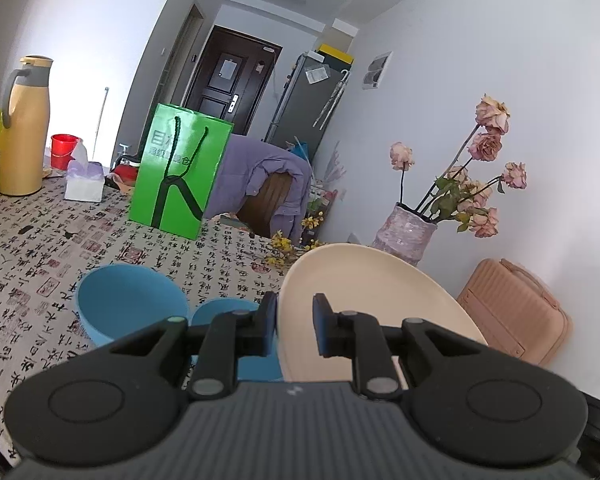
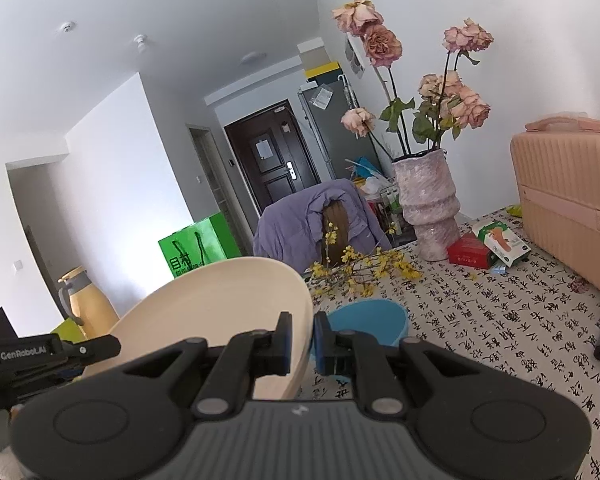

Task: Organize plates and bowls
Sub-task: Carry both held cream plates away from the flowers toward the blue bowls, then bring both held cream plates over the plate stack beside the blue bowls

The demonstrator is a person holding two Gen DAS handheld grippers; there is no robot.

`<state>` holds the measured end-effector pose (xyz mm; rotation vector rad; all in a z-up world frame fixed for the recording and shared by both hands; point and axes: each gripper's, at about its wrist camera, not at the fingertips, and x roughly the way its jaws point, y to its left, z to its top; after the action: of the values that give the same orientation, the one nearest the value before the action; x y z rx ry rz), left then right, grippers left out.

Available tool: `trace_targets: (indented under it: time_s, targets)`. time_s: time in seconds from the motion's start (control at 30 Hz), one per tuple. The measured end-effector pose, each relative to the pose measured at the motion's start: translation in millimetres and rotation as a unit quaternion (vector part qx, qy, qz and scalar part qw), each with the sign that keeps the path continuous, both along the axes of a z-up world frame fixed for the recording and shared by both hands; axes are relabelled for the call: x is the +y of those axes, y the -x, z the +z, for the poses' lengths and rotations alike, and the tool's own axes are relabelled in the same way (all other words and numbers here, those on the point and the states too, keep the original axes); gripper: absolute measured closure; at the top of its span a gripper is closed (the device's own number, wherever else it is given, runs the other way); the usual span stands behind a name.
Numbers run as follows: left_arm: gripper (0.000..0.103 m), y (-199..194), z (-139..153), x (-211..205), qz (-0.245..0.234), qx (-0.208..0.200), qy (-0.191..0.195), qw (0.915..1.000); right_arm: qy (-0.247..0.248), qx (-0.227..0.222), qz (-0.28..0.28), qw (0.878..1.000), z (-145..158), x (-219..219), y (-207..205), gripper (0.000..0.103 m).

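A cream plate (image 1: 372, 292) hangs tilted above the calligraphy-print tablecloth (image 1: 40, 248), held from two sides. My left gripper (image 1: 296, 322) is shut on its left rim, one finger outside the edge and one over the inner face. My right gripper (image 2: 303, 338) is shut on the opposite rim of the same plate (image 2: 220, 304). Two blue bowls sit on the cloth below the plate: a larger one (image 1: 128, 300) and a second (image 1: 228, 312) partly hidden by the left gripper. One blue bowl (image 2: 368, 320) shows past the right fingers. The left gripper's body (image 2: 56, 354) shows at the left edge.
A green paper bag (image 1: 180, 172), a yellow thermos (image 1: 24, 128) and a tissue box (image 1: 85, 180) stand at the far left of the table. A pink vase of dried roses (image 2: 428, 208), a pink case (image 2: 568, 196), small boxes (image 2: 470, 250) and yellow flower sprigs (image 2: 360, 272) lie to the right.
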<state>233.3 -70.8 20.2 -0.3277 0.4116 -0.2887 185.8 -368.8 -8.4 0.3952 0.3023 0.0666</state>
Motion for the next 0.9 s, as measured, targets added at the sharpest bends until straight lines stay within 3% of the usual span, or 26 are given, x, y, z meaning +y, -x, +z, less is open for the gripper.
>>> trace_targets:
  time_s: [0.9]
  targets:
    - [0.084, 29, -21, 40, 0.021, 0.004, 0.021, 0.9996, 0.018, 0.020, 0.033, 0.999, -14, 32, 9, 0.092]
